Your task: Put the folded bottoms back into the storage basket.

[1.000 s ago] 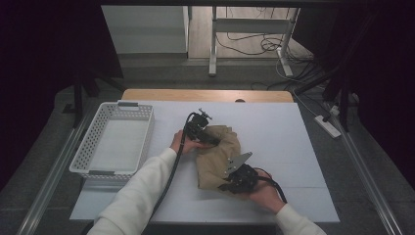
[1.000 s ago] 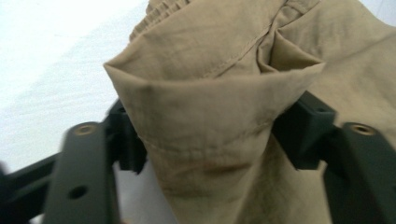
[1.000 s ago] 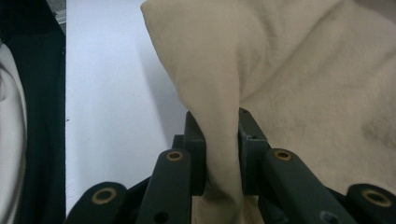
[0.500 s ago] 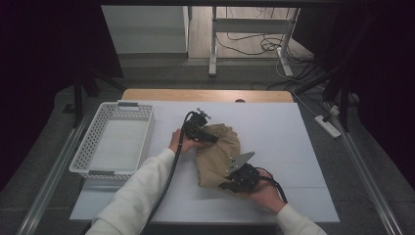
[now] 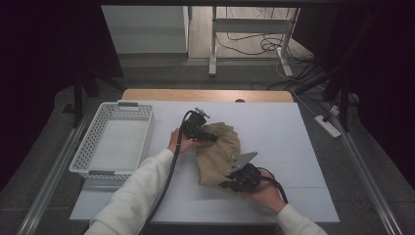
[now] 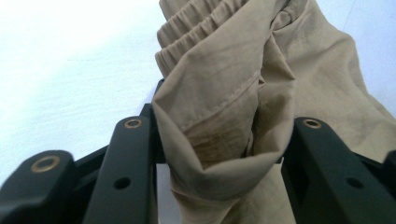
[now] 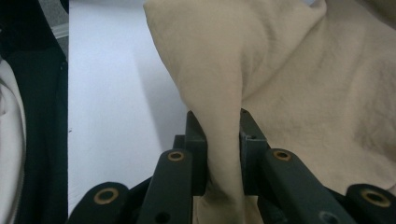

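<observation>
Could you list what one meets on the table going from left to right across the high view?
White basket → left gripper → tan garment → right gripper.

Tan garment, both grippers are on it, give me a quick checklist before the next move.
1. Right gripper pinching cloth: ok, a fold is squeezed between its jaws.
2. Left gripper gripping cloth: cannot tell; a bunched fold with an elastic hem sits between the jaws, which are still wide.
3. Garment on the table: ok, near the middle, away from the edges.
4. Basket ready to receive: ok, it looks empty, at the left.
5. Cables clear of the cloth: ok in the high view; each trails back along a forearm.
</observation>
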Demonstrator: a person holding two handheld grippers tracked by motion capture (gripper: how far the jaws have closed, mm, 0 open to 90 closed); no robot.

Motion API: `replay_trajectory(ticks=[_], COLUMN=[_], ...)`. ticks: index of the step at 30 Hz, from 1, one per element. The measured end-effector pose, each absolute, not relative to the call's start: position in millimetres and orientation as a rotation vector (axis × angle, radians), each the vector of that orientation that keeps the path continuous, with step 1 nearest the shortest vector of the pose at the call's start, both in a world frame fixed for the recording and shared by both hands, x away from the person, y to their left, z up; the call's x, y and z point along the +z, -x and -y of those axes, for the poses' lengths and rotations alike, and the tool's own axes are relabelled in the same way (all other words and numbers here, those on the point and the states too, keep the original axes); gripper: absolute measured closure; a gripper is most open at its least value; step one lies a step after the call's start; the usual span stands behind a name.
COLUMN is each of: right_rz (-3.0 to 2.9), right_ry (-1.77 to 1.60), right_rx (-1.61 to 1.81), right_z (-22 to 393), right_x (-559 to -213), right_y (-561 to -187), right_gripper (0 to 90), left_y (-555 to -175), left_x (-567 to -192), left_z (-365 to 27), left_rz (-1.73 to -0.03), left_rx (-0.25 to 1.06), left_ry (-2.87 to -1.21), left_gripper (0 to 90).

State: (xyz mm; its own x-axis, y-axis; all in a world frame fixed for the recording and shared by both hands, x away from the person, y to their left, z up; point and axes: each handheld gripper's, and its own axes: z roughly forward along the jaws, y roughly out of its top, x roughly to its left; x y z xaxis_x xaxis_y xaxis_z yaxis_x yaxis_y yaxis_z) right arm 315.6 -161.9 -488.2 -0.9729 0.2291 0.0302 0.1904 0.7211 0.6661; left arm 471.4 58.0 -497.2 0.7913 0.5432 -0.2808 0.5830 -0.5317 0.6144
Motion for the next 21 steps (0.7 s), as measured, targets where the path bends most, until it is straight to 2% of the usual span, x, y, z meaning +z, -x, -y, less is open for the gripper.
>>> replay_trajectory(ticks=[21], right_rz=[-2.781], right_ry=[-0.338], right_rx=[1.183], right_z=[161.5], right_x=[-475.1], right_y=[-315.0], right_gripper=[78.5], left_y=[-461.7], left_x=[-475.8], left_z=[-74.3], left_rz=[-0.810], left_rx=[-0.014], left_ry=[-2.205], left_gripper=[59.5])
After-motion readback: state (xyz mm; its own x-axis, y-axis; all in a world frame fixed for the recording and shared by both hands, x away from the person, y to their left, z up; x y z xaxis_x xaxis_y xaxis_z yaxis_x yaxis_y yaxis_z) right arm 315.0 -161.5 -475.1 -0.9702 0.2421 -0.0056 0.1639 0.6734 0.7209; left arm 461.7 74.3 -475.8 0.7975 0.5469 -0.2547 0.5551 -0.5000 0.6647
